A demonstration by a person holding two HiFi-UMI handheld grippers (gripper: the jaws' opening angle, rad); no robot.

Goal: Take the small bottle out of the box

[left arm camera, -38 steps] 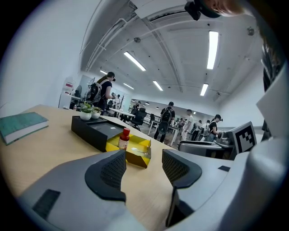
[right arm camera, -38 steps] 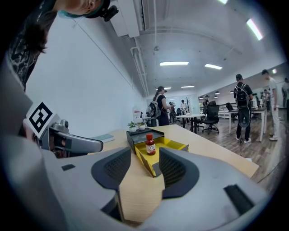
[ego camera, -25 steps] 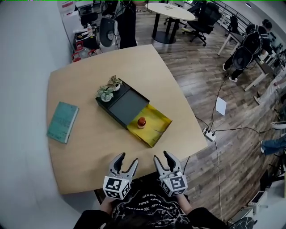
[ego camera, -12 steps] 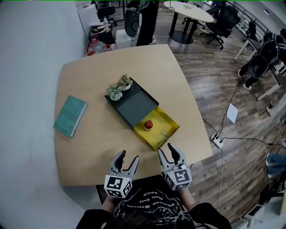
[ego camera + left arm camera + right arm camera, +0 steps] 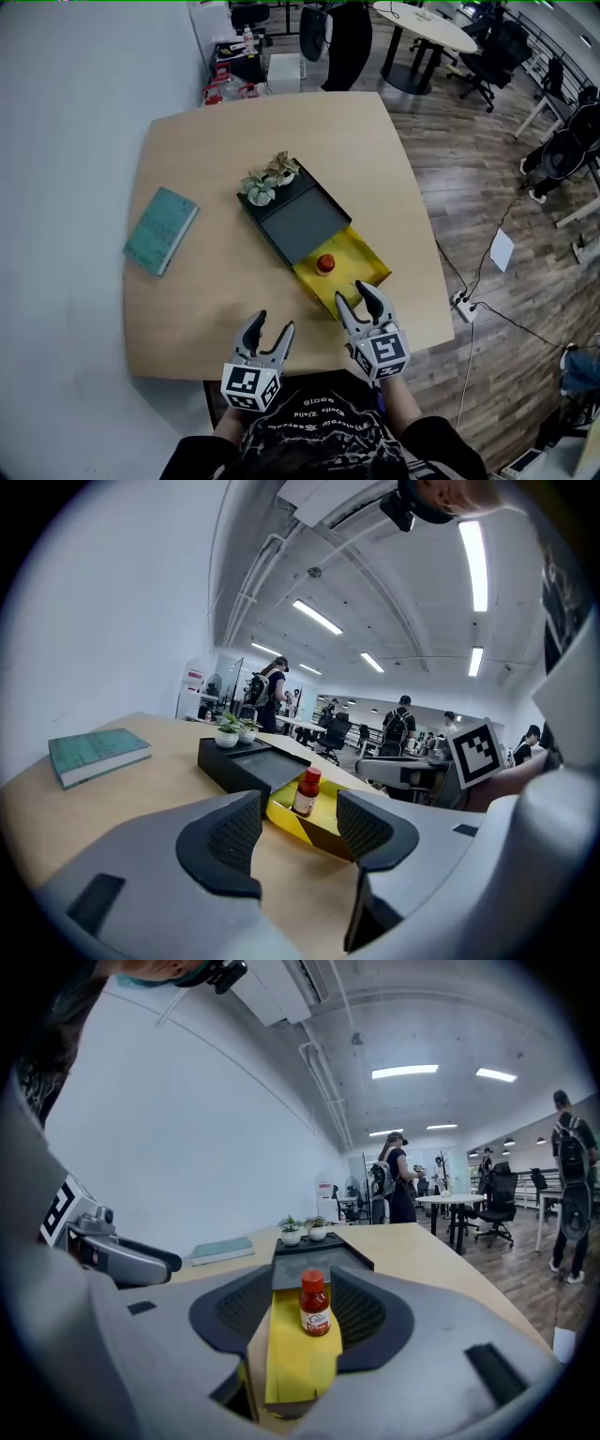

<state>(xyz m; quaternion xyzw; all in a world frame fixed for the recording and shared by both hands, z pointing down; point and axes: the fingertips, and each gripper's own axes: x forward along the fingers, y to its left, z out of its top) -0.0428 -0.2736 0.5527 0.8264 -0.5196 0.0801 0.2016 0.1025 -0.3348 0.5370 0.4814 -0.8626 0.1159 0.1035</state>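
Observation:
A small bottle [image 5: 325, 263] with a red cap stands upright in the pulled-out yellow drawer [image 5: 359, 280] of a black box [image 5: 298, 222]. The bottle [image 5: 315, 1304] shows straight ahead between the jaws in the right gripper view, and further off as the bottle [image 5: 304, 793] in the left gripper view. My right gripper [image 5: 360, 299] is open at the drawer's near end, a short way from the bottle. My left gripper [image 5: 267, 334] is open over the table's near edge, to the left of the drawer. Neither holds anything.
Two little potted plants [image 5: 268, 180] sit on the box's far end. A teal book [image 5: 161, 230] lies on the wooden table [image 5: 206, 150] at the left. Chairs, other tables and people [image 5: 397, 1180] stand beyond on the wood floor.
Both grippers have come forward toward the box; the right one has reached the near end of the yellow drawer. The head view has shifted, so the table sits further right.

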